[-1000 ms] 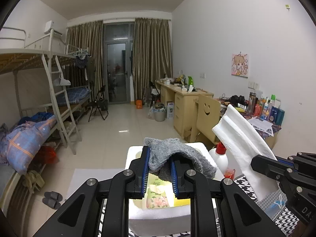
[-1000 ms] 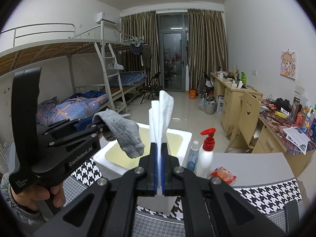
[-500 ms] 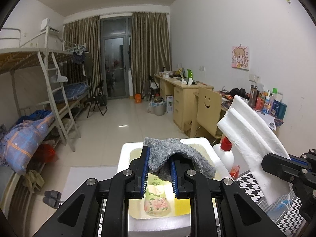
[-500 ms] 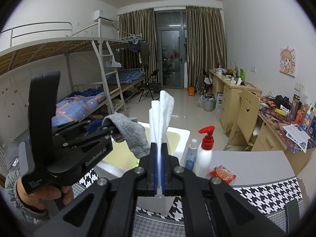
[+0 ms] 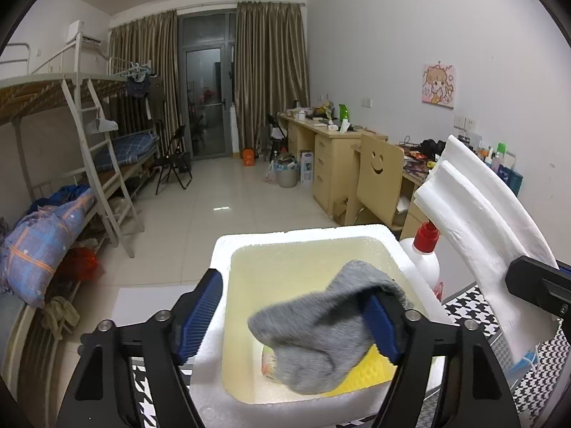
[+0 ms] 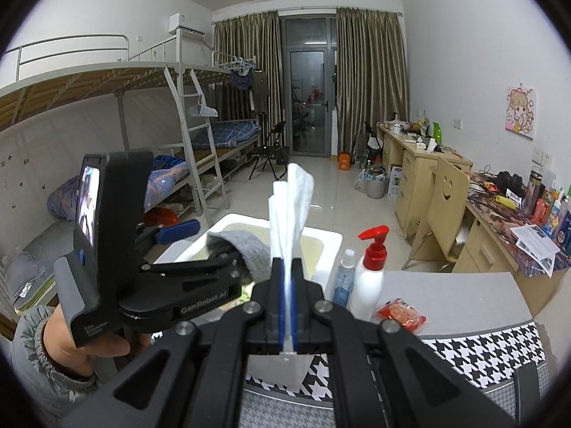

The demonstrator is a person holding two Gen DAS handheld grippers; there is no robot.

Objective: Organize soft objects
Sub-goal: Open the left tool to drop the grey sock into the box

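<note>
A grey sock [image 5: 321,331] hangs loose over the right finger of my left gripper [image 5: 289,306], whose jaws are opening wide above the white foam box [image 5: 303,235]. No pad presses on the sock, and it sags into the box over a yellow item [image 5: 360,374]. In the right wrist view the left gripper [image 6: 200,246] hovers at the box [image 6: 321,246] with the sock [image 6: 249,249] on it. My right gripper [image 6: 285,285] is shut on a folded white cloth [image 6: 291,207] that stands upright; the same cloth [image 5: 474,221] shows at the right of the left wrist view.
A white pump bottle with a red top [image 6: 369,274], a small clear bottle [image 6: 344,278] and a red packet [image 6: 401,315] stand right of the box on the table with a houndstooth cover [image 6: 481,353]. A person's hand [image 6: 82,349] holds the left gripper. Desks and a bunk bed lie beyond.
The left gripper's jaws have sprung apart and let go of the grey sock, which now droops into the box. That gripper also moved forward and lower over the box. The right gripper kept still.
</note>
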